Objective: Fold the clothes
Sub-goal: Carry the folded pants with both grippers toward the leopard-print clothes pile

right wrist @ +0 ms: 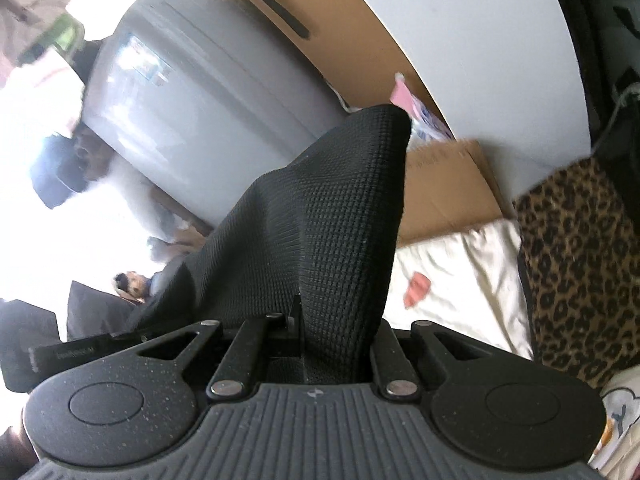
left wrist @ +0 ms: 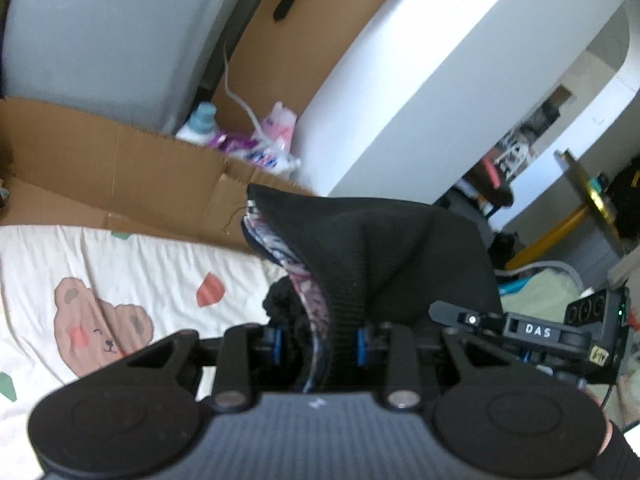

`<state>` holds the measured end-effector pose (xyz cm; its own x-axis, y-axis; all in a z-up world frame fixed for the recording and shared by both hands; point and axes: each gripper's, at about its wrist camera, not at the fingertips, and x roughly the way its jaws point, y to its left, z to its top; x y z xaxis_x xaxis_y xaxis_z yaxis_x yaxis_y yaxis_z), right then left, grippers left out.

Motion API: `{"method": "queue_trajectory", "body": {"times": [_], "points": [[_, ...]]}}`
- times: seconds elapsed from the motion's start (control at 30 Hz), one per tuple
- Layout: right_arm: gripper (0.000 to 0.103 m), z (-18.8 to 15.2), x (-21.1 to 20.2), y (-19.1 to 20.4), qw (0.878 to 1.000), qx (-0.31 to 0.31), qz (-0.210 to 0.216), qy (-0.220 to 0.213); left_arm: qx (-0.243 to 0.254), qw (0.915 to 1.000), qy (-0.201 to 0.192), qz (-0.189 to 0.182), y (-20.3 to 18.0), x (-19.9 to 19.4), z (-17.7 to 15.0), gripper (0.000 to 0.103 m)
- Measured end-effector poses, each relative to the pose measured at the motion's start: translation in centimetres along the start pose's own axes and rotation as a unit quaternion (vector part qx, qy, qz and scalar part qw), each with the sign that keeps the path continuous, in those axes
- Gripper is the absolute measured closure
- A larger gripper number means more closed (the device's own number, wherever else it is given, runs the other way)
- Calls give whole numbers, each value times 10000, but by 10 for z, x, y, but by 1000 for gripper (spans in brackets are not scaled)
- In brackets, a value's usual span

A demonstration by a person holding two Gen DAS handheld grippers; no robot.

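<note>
A black knit garment [left wrist: 380,248] with a pink-and-white patterned inner layer [left wrist: 304,280] is pinched in my left gripper [left wrist: 320,344] and rises in a peak in front of it. My left gripper is shut on the bunched fabric. In the right wrist view the same black garment [right wrist: 328,220] stands up from my right gripper [right wrist: 336,340], which is shut tight on a thin fold of it. The fabric hides both sets of fingertips. My right gripper's body [left wrist: 540,332] shows close beside the left one, at the right of the left wrist view.
Below lies a white bedsheet [left wrist: 100,264] printed with a bear. A cardboard sheet [left wrist: 120,168] runs along its far edge, with bottles and packets [left wrist: 256,140] behind. A leopard-print cloth [right wrist: 580,260] lies at the right. A white wall [left wrist: 420,80] and grey panel [right wrist: 200,100] stand behind.
</note>
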<state>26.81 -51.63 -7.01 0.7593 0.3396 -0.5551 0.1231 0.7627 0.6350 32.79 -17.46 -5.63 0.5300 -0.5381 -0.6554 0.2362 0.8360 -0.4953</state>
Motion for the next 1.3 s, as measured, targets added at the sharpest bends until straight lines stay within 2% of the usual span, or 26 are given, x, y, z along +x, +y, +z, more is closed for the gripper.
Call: {"method": "queue_trajectory", "body": {"times": [0.17,0.47,0.7,0.87,1.3], "points": [[94,29,-37,25,9997,-218,107,-65,-59,9997,-203,-115,-29,-28,10,70],[94,65,-101,61,9982,-549,-35,-249,-68,9985,-444,-303,-78,-63,22,70],[94,74,-151,75,9976,-568,-24,-392,33,9978,-521,-420,-107,-80,20,70],[94,71,-177,66,9971,-607,-85,-448,107,9968,-512,-601,-119,-74,12,70],[94,65,-217,6,9922,-854,-710,-564,185,9908,-239,-1319,-154,-5,-23,69]]}}
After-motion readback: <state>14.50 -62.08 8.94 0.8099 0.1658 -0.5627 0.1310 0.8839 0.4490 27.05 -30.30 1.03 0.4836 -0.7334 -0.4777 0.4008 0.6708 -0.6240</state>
